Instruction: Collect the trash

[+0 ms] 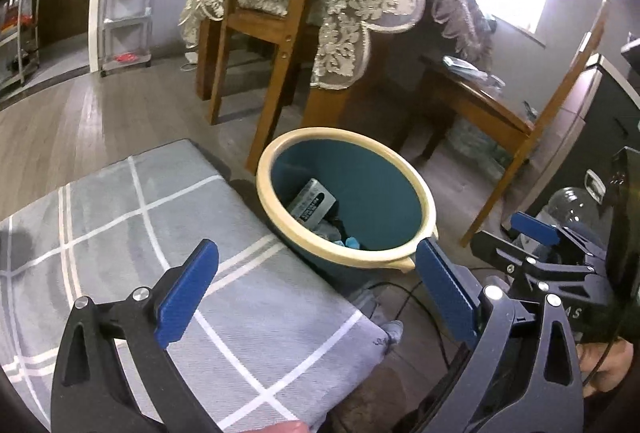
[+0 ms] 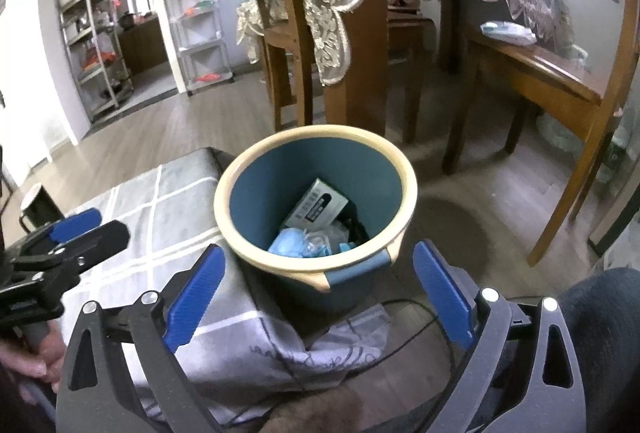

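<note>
Right now both grippers hover just short of the teal bin (image 2: pixel 316 193), the left gripper (image 1: pixel 316 297) and right gripper (image 2: pixel 318 297) spread wide and empty. A grey box (image 2: pixel 320 207) and blue scraps (image 2: pixel 294 247) lie in the bin. I'd say a drop is finished; next comes finding another piece.

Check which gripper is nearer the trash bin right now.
Right, marginally. The right gripper is centred just behind the trash bin; the left gripper hangs over the grey checked cushion beside it.
</note>
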The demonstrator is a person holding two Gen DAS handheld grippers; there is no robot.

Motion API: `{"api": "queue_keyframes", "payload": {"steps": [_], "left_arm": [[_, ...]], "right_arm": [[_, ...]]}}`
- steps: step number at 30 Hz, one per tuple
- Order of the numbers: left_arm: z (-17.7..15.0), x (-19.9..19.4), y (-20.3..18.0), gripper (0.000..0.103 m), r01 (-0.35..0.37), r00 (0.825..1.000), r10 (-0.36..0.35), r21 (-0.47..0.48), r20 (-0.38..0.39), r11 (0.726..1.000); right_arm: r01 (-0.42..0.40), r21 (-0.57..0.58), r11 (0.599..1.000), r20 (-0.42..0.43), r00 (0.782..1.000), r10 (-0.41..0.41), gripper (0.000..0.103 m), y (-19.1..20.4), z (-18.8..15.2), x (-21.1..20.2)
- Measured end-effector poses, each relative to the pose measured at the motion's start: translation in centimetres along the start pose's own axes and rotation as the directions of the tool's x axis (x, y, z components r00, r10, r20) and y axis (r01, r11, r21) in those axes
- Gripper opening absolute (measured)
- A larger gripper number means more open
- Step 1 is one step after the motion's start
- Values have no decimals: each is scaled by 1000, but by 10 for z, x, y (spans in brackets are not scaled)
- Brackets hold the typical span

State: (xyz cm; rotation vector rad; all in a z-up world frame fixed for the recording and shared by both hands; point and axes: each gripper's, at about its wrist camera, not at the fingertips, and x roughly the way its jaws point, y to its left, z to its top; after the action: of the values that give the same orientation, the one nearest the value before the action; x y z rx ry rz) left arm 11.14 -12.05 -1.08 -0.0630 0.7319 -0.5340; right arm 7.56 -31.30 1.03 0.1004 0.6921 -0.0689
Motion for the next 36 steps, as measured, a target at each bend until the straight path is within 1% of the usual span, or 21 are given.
{"api": "queue_keyframes", "payload": {"steps": [3, 9, 15, 24, 36], "left_arm": [[-1, -2, 0, 97, 9, 1000, -9, -8, 6, 1000], [-1, -4, 5, 97, 2, 1000, -1, -22, 15, 1000], [-3, -9, 4, 97, 2, 1000, -1, -14, 27, 1000], [-3, -9, 4, 97, -8, 1000, 9, -10, 27, 1000], [-5, -9, 2, 97, -4, 1000, 4, -6, 26, 1000]], "right_arm": [[8, -8, 1000, 9, 1000, -7, 95, 2, -2, -4], [12, -9, 1000, 5, 1000, -12, 96, 2, -3, -5], [10, -11, 1000, 3, 1000, -10, 96, 2, -3, -4], [5, -14, 1000, 1, 1000, -5, 96, 3, -3, -3], [2, -19, 1000, -2, 1000, -2, 96, 6, -4, -1]]}}
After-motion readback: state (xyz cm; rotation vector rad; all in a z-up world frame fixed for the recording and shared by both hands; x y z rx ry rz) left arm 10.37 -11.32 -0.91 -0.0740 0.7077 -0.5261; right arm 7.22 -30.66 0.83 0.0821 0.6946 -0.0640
